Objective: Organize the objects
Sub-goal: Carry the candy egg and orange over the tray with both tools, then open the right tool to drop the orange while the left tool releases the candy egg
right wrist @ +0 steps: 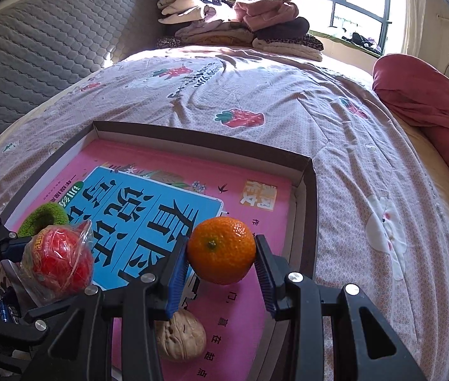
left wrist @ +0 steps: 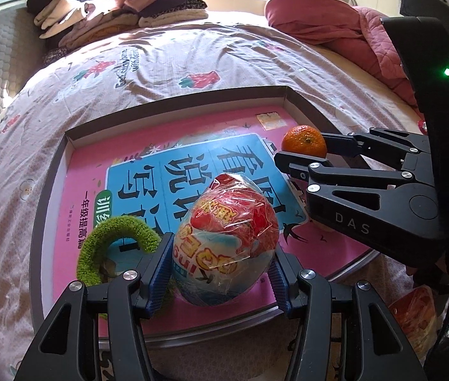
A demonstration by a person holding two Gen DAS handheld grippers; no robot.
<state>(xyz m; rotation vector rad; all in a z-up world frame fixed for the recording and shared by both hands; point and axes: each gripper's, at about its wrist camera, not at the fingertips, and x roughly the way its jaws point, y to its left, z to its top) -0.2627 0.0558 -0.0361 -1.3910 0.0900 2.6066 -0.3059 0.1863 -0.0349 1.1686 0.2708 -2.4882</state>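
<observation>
1. While the left gripper hangs over the near part of the tray, its jaws are closed partway on a toy egg wrapped in crinkled plastic, the blue pads pressing the egg's two sides.
2. From the right wrist view, the same egg shows at the lower left, red end forward, above the tray's near left corner.
3. The right gripper has its jaws closed partway on an orange, one pad on each side; the fruit's stem end faces the camera.
4. That orange is held above the right side of the tray, as the left wrist view shows it.
5. A pink book with a blue panel of large printed characters lies flat in the tray and covers most of its floor.
6. A green fuzzy ring sits on the book at the left, just beside the left gripper's left finger.
7. A walnut rests on the book below the right gripper.
8. The tray lies on a bed with a strawberry-print cover; folded clothes are stacked at the far end.
</observation>
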